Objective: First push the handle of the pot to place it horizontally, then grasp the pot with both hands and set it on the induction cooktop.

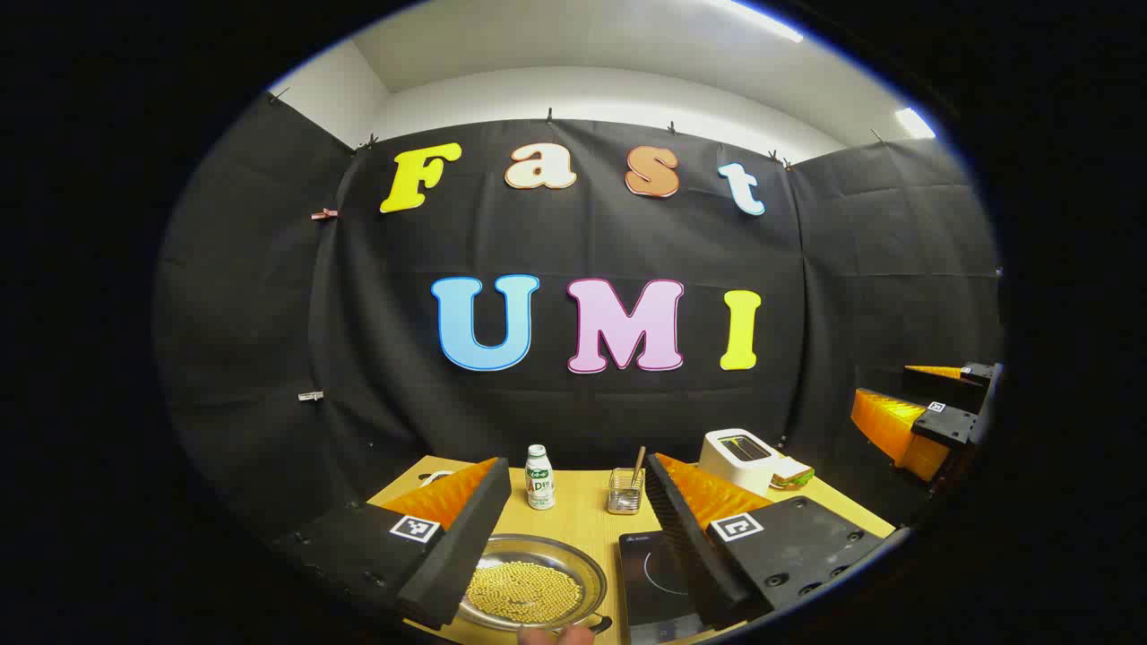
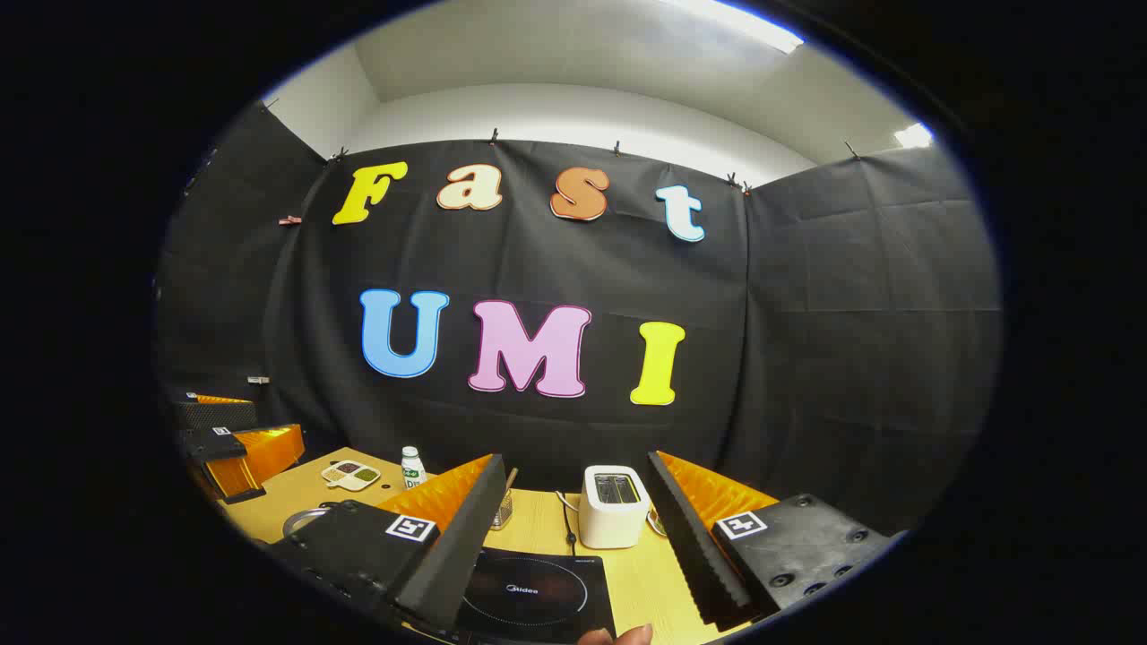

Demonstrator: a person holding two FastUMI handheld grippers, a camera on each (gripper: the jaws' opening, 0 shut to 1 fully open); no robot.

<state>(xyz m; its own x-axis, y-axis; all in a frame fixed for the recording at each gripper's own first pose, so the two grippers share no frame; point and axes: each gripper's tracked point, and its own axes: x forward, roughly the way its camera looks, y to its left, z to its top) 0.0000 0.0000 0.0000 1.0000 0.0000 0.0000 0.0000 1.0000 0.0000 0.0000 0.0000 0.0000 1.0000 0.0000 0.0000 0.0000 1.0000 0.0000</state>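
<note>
The pot (image 1: pixel 529 587) is a shallow metal pan holding small yellow beans, low on the wooden table (image 1: pixel 582 520) beneath my left gripper (image 1: pixel 576 462), which is open and empty above it. A dark stub of the pot's handle (image 1: pixel 599 624) shows at its near right edge. The black induction cooktop (image 1: pixel 650 573) lies just right of the pot. In the right gripper view the cooktop (image 2: pixel 538 591) sits below my open, empty right gripper (image 2: pixel 578 459), and the pot's rim (image 2: pixel 303 520) peeks out at the left. The right gripper (image 1: pixel 923 421) hovers at the far right; the left gripper (image 2: pixel 228 439) shows far left.
Behind the pot stand a small white bottle (image 1: pixel 539 477) and a wire holder (image 1: pixel 625 493) with a stick in it. A white toaster (image 2: pixel 612 506) and a sandwich (image 1: pixel 790 473) are at the back right. A divided dish (image 2: pixel 351 475) lies back left. A fingertip (image 2: pixel 618 636) shows at the bottom edge.
</note>
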